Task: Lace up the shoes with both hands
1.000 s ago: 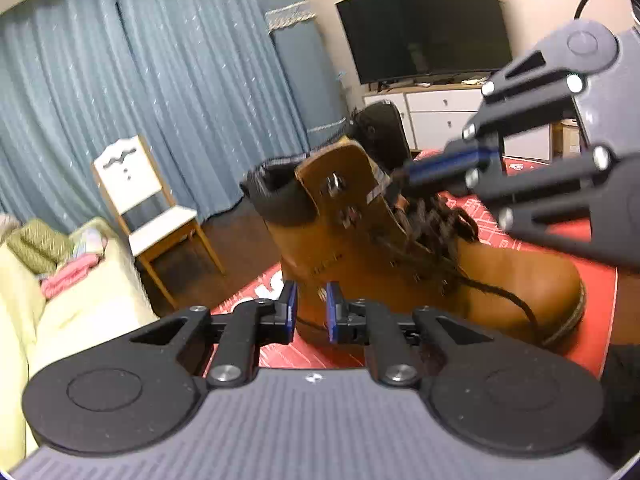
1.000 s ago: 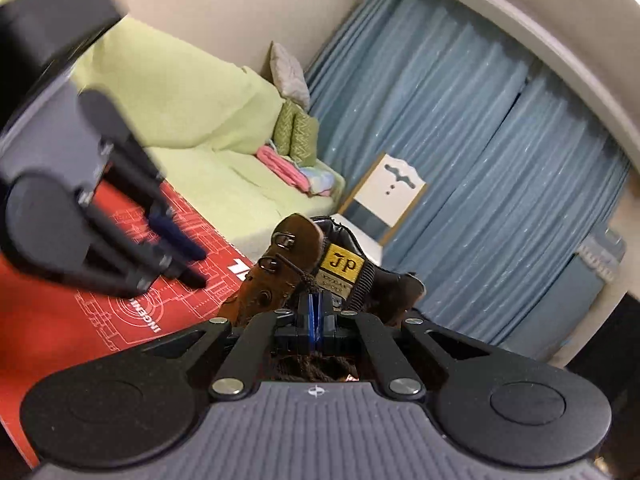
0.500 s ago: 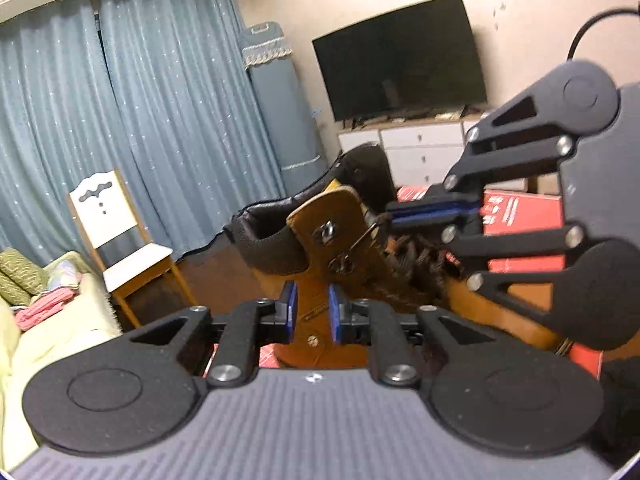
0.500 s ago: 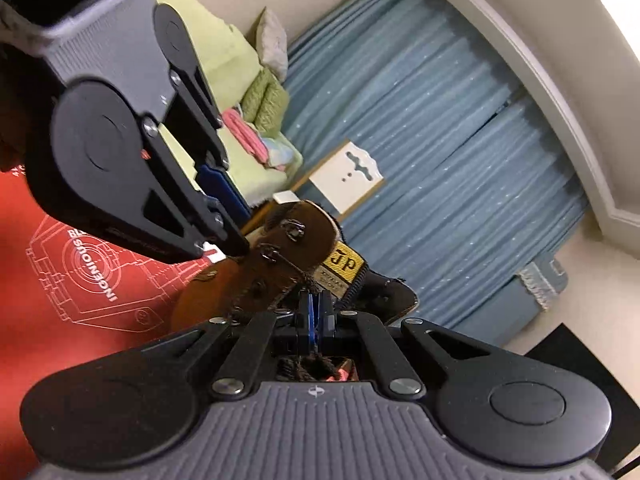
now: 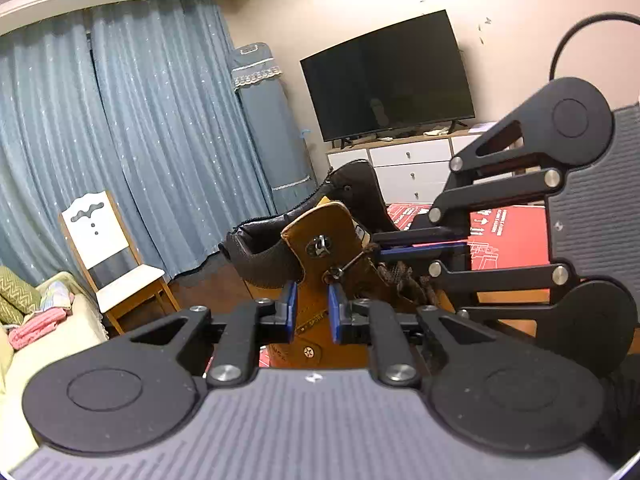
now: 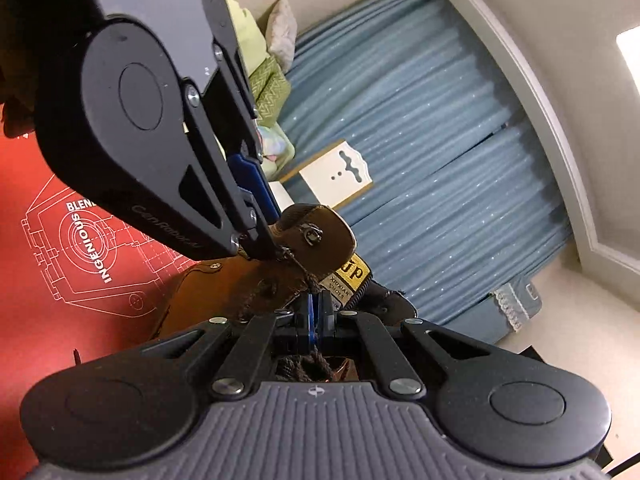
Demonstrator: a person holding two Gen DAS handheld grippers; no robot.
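Note:
A tan leather boot (image 5: 320, 256) with a black padded collar stands on a red mat (image 6: 80, 280). Its dark brown lace (image 5: 354, 262) runs taut from a metal hook on the ankle flap. My left gripper (image 5: 311, 312) is open, its blue pads straddling the boot's ankle flap. My right gripper (image 6: 313, 316) is shut on the lace (image 6: 308, 280) just above the tongue; it also shows in the left wrist view (image 5: 400, 246). In the right wrist view the left gripper (image 6: 260, 216) sits against the flap (image 6: 320, 236).
A white-backed wooden chair (image 5: 108, 256) stands by blue curtains (image 5: 140, 160). A sofa with cushions (image 5: 24, 320) is at the left. A TV (image 5: 388, 88) sits on a white cabinet behind the boot. Loose lace (image 5: 404, 280) is bunched over the tongue.
My left gripper has moved in close to the boot, its pads now around the ankle flap. The right gripper has stayed shut on the lace and pulled it taut beside the hook.

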